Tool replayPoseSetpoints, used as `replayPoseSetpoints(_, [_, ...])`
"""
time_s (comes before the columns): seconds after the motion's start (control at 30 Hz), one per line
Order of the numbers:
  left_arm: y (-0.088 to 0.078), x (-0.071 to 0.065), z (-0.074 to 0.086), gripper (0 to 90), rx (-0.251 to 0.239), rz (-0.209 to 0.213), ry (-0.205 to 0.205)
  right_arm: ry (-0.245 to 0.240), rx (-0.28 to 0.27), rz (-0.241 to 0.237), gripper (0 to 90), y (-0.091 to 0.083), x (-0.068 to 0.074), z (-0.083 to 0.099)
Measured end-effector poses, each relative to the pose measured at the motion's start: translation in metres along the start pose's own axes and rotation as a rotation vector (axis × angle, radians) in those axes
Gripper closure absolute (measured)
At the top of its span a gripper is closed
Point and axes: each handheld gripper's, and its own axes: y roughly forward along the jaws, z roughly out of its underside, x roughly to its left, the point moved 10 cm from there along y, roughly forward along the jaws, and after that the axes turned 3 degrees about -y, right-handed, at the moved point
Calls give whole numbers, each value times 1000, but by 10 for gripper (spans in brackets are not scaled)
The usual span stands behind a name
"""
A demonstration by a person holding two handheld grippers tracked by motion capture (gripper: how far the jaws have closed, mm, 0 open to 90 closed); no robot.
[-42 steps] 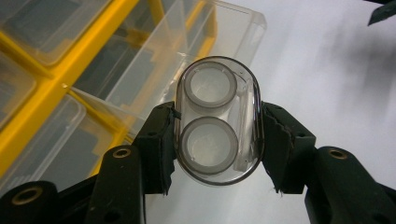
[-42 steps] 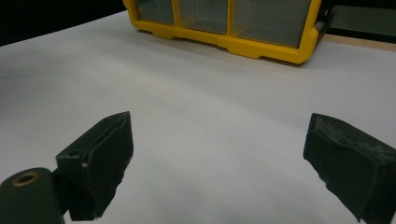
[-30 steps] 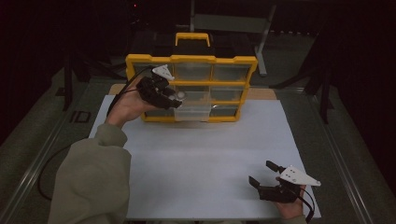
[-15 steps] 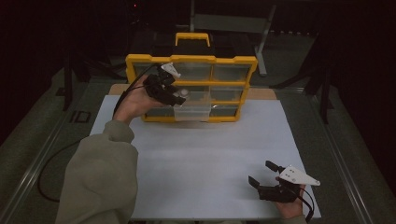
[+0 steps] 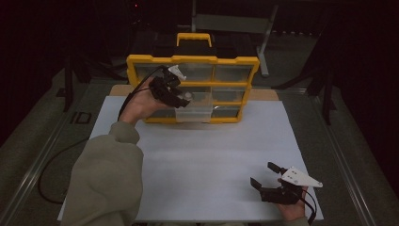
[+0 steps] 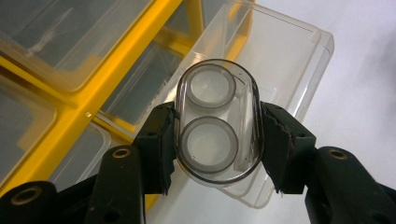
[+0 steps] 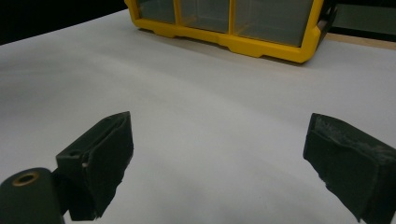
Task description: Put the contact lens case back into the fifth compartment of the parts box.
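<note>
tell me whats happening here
A person works at a table with a gripper in each hand. The left gripper is shut on a small clear case with two round pieces inside, holding it over a clear drawer pulled partway out of the yellow organizer. The right gripper sits apart near the front of the white mat, jaws open and holding nothing.
</note>
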Motion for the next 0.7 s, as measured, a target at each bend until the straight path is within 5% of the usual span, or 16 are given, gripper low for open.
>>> replayPoseSetpoints(0.27, [2, -1, -4, 472, -5, -8, -9, 0, 0, 0, 85, 0, 0, 0])
replayPoseSetpoints(0.47, [3, 3, -9, 156, -38, -56, -52, 0, -1, -2, 85, 0, 0, 0])
replayPoseSetpoints(0.7, [0, 4, -7, 2, -32, -48, -59, 0, -2, -3, 85, 0, 0, 0])
